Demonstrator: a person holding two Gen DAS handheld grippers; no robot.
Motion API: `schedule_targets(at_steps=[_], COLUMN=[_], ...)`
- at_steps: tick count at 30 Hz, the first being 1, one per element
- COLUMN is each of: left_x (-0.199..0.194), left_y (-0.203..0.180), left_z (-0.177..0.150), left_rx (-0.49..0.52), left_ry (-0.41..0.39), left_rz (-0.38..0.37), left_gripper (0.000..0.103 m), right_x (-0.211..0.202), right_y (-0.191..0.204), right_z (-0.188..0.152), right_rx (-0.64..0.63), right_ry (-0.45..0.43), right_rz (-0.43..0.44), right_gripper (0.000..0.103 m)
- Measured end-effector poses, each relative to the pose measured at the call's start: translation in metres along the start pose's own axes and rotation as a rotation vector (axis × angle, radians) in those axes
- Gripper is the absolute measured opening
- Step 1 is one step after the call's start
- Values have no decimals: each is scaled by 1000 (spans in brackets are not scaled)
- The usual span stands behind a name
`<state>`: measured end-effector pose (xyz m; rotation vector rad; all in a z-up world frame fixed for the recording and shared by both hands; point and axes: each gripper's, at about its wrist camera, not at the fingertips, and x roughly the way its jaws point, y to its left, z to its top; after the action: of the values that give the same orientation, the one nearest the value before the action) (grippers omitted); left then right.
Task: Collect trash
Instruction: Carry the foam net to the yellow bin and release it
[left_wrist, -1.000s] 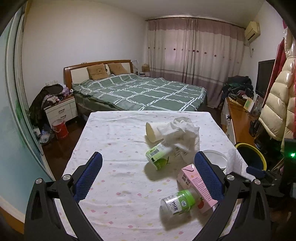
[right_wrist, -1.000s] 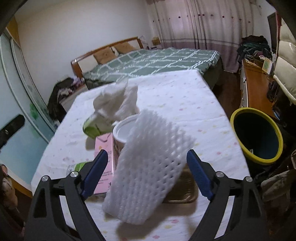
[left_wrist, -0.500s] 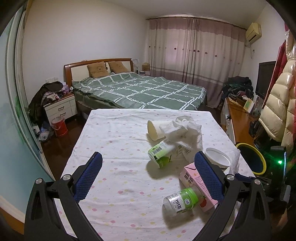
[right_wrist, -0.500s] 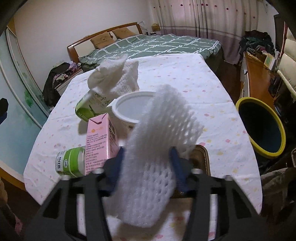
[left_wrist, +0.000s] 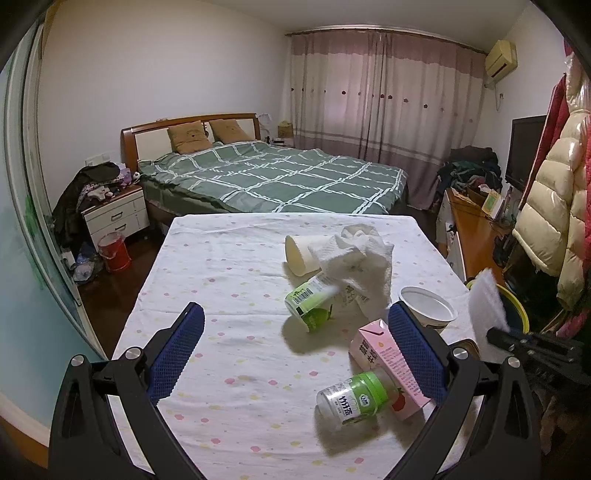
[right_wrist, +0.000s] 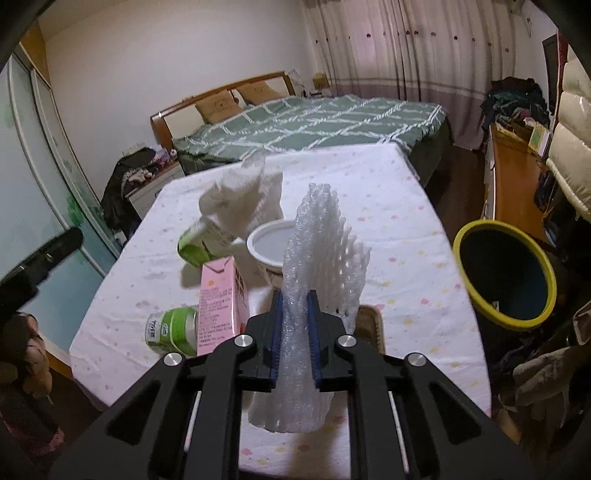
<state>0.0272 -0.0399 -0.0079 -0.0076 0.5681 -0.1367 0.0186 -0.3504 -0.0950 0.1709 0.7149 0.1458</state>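
Observation:
My right gripper (right_wrist: 294, 325) is shut on a white foam net sleeve (right_wrist: 325, 251), lifted off the table; it also shows at the right edge of the left wrist view (left_wrist: 487, 304). My left gripper (left_wrist: 295, 350) is open and empty above the table. On the table lie a pink carton (left_wrist: 384, 360) (right_wrist: 221, 299), a green-capped bottle (left_wrist: 351, 400) (right_wrist: 170, 328), a green yogurt cup (left_wrist: 308, 302), a white bowl (left_wrist: 428, 308) (right_wrist: 269, 247), a paper cup (left_wrist: 297, 253) and a crumpled white tissue (left_wrist: 360, 258) (right_wrist: 243, 199).
A yellow-rimmed bin (right_wrist: 506, 273) stands on the floor right of the table (left_wrist: 207, 266). A woven tray (right_wrist: 371, 325) lies under the foam sleeve. A bed (left_wrist: 273, 177) is behind the table, a wooden desk (left_wrist: 476, 229) and hanging coats (left_wrist: 554, 206) to the right.
My right gripper closed on the foam net sleeve and lifted it upright. My left gripper drew back slightly and stayed open.

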Motion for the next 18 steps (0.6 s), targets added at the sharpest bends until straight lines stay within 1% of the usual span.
schedule_targets(at_steps=[4, 6, 9, 11, 15, 18], left_x=[1, 3, 6, 9, 14, 18], left_y=[-6, -9, -12, -16, -25, -31], left_z=[0, -1, 0, 0, 1, 2], left_rx=[9, 14, 19, 22, 33, 42], left_ry=[3, 6, 12, 20, 29, 35], left_rz=[-5, -7, -8, -11, -14, -16], left_gripper=[98, 98, 98, 98, 98, 98], right_x=[-9, -13, -16, -14, 3, 24], right_y=[-11, -24, -48, -68, -116, -155], right_z=[8, 14, 24, 32, 47, 54], right_rx=[12, 25, 48, 64, 101, 135], right_ry=[-37, -63, -98, -116, -111, -76], right_rz=[-25, -54, -117, -174, -283, -341], right_gripper=[12, 12, 12, 12, 12, 12])
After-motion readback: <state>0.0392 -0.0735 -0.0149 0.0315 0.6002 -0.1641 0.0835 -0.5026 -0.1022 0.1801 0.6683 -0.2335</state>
